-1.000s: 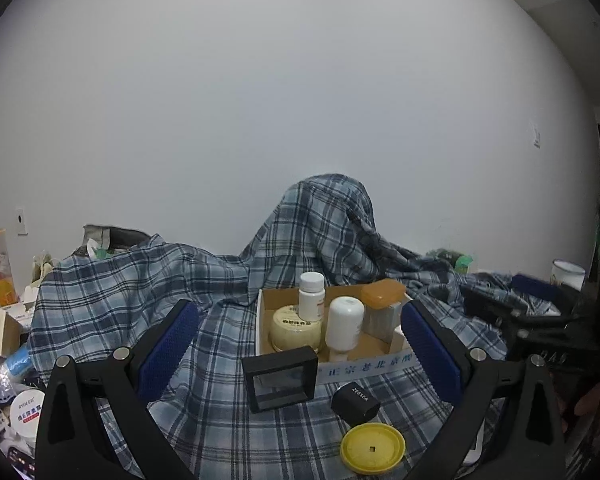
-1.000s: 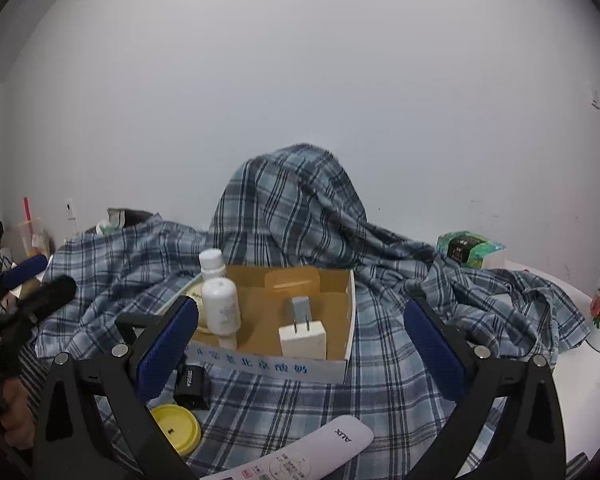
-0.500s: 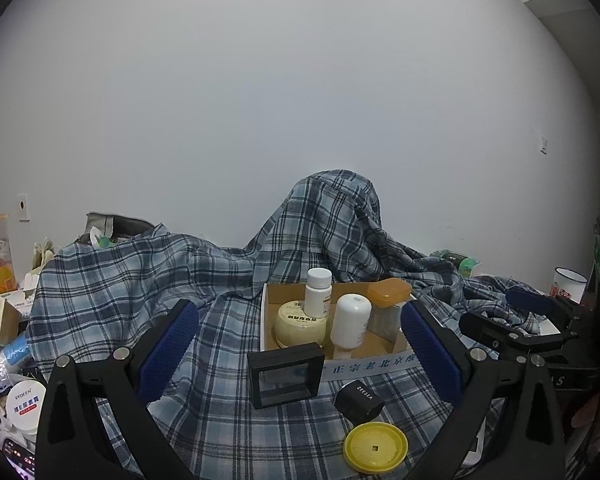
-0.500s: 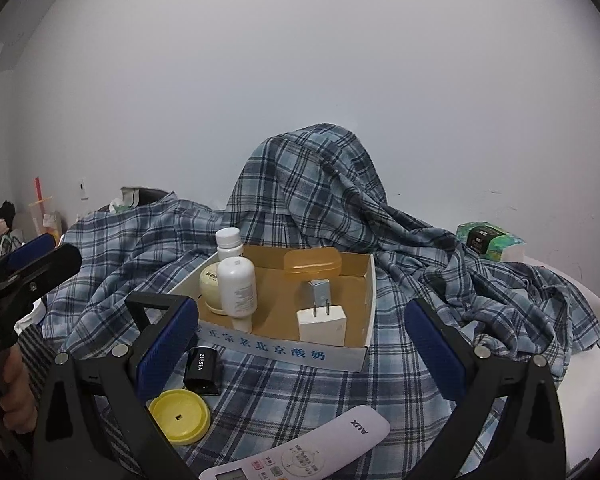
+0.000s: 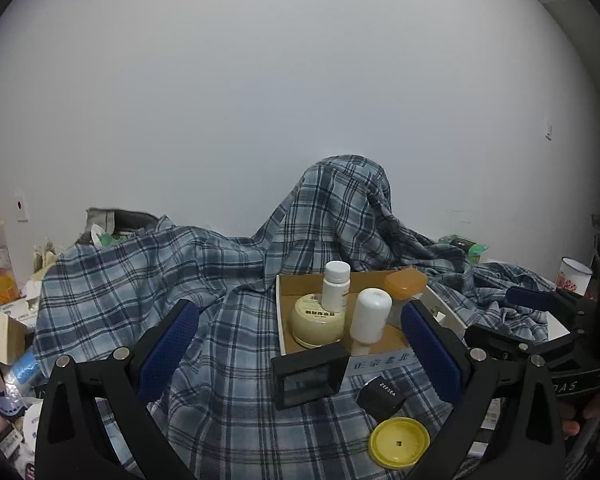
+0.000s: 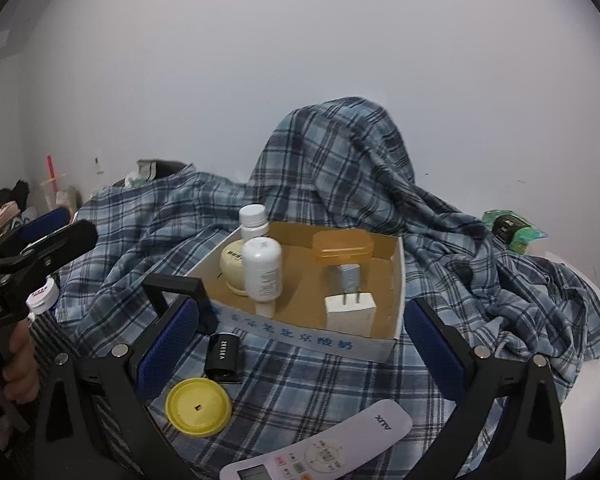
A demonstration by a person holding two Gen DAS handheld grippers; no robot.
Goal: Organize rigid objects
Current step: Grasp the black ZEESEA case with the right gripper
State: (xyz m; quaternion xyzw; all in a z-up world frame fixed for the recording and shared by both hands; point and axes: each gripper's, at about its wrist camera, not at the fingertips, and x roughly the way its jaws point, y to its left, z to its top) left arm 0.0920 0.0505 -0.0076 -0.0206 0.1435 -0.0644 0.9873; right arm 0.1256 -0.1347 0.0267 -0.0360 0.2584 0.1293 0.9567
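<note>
Blue-padded left tool (image 5: 298, 344) and right tool (image 6: 300, 340) both gape wide, holding and touching nothing.

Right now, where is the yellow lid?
The yellow lid lies flat on the plaid cloth, outside the cardboard box, just in front of the small black case, low left in the right wrist view.

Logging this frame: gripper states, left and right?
Left gripper: open, holding nothing.
Right gripper: open, holding nothing.
</note>
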